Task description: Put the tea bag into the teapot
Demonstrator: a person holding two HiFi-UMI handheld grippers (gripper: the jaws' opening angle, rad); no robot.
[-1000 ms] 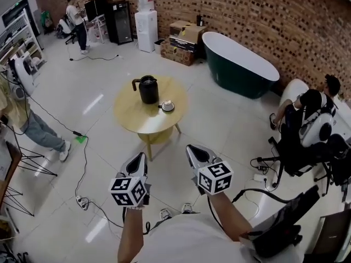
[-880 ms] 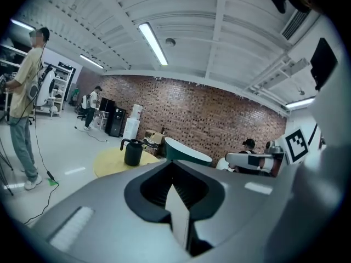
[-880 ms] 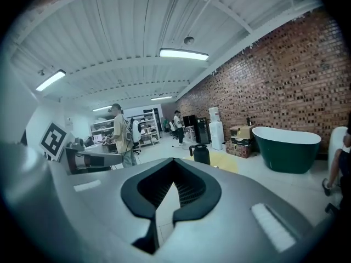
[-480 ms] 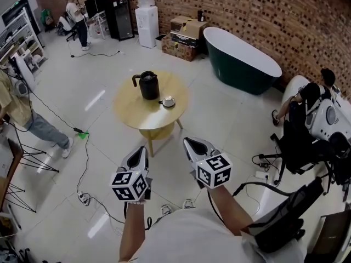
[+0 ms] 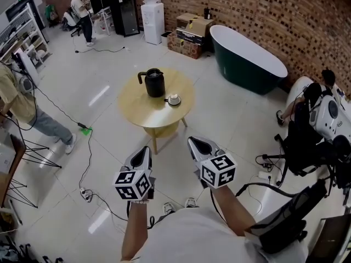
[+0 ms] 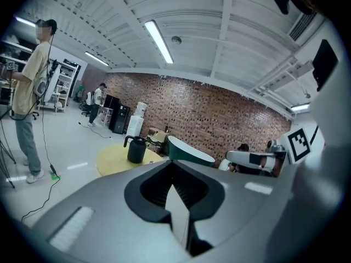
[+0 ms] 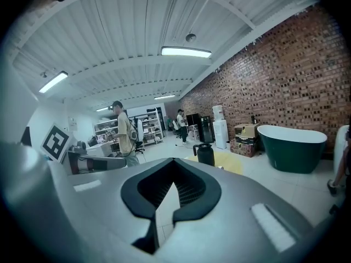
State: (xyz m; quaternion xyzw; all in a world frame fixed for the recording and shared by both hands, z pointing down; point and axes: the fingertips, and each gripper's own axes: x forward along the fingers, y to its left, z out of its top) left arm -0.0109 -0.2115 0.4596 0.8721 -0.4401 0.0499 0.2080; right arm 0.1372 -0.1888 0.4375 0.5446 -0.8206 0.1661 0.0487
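Head view: round yellow worktop [image 5: 143,109] far ahead, well apart from both grippers. Black teapot [image 5: 154,83] stands on its far side. Small white cup on saucer [image 5: 174,99] sits just right of teapot. Tea bag too small to make out, probably at cup. Left gripper [image 5: 142,153] and right gripper [image 5: 196,146] near body, jaws together, nothing between them. Judgement: tea bag light, soft, thin paper, tears if crushed. Pinch gently at top edge or tag, let bag hang, lower into teapot mouth.

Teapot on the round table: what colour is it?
Black; the teapot shows best in the head view.
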